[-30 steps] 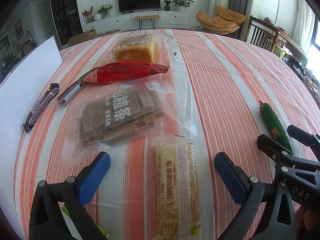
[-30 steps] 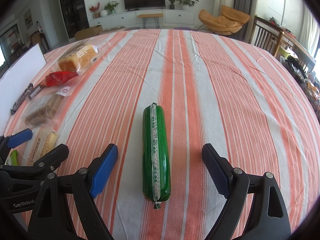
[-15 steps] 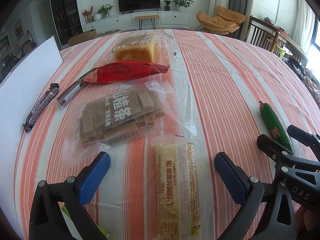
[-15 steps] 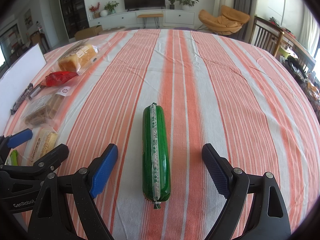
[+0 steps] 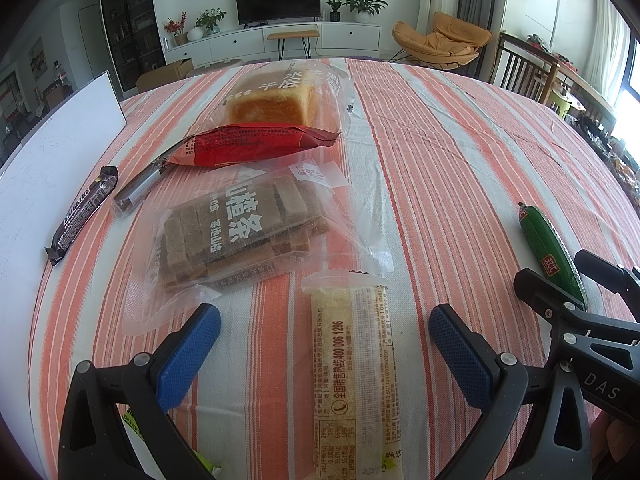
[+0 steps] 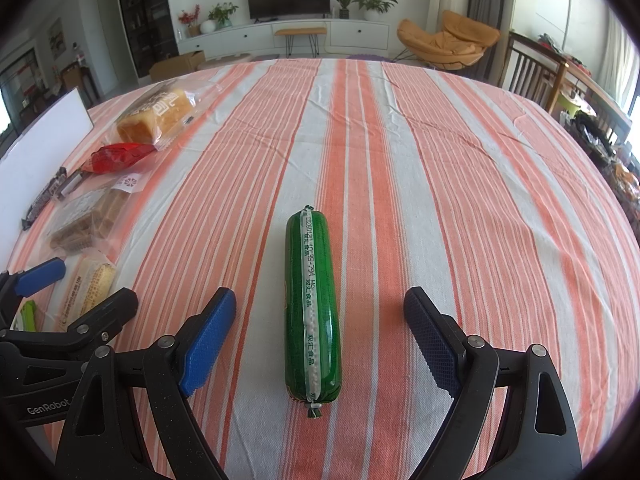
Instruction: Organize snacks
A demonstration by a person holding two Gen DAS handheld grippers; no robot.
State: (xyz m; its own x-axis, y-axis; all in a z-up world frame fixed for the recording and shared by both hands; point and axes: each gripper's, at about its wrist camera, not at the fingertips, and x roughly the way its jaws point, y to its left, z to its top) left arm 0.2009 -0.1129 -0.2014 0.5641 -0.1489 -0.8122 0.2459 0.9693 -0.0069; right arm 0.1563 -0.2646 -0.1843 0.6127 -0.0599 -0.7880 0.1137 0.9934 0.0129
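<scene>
The right gripper [image 6: 320, 316] hangs with its blue-padded jaws spread wide on either side of a green sausage [image 6: 313, 312], which lies lengthwise at the centre of the frame on the striped tablecloth [image 6: 440, 184], touching neither pad. The left gripper [image 5: 324, 328] is likewise spread apart over a pale wafer bar [image 5: 354, 368] at lower centre of its frame. Beyond it, running toward the upper left, sit a clear bag of brown slices [image 5: 240, 232], a red packet [image 5: 256, 144], a bagged loaf [image 5: 276, 98] and a dark chocolate bar [image 5: 82, 216] beside a white board [image 5: 60, 136]. The sausage looks light, firm and round, its glossy casing likely slippery; a grip across the middle, clear of the crimped ends, seems safest. The wafer bar appears brittle and probably wants a gentle squeeze across its long edges.
</scene>
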